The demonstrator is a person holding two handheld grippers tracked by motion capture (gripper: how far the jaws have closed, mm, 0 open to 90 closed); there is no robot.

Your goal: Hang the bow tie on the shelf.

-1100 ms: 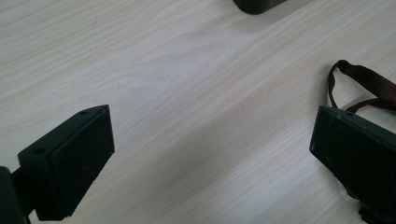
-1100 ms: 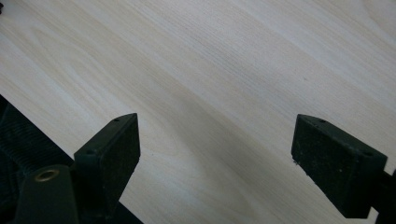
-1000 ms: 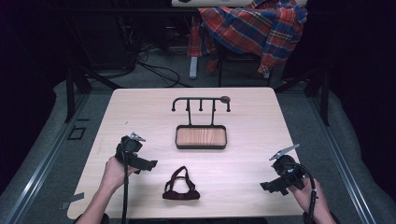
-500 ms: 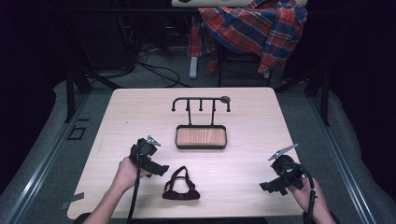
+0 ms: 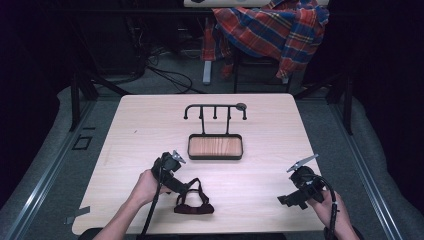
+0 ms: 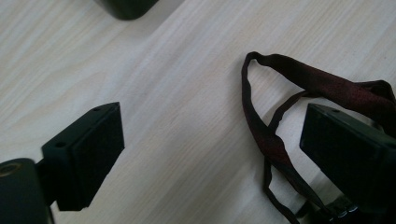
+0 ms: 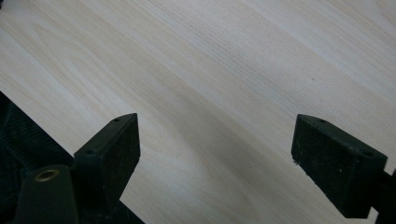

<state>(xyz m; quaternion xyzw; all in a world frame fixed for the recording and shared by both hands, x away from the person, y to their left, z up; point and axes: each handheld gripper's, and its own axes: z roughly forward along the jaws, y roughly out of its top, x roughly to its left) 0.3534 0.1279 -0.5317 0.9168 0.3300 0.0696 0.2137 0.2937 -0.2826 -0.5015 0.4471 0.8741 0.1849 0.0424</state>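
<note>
Left tool [image 6: 210, 149], jaws released, straddles the dark strap [image 6: 275, 140] lying near the tabletop [image 5: 150, 125] front edge. Right tool [image 7: 215, 158], also released, hovers near the front right corner. Risk: closing off-centre may catch only one thin loop, which slips free.

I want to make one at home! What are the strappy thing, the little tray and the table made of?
Strap: looks like soft woven cloth, dark maroon and matte; it flops in loose loops. Tray: seems to be a reddish wood floor with grain lines inside a thin black rim, likely metal. Table: pale wood or wood-look laminate, smooth with fine grain streaks; I can't tell which.
</note>
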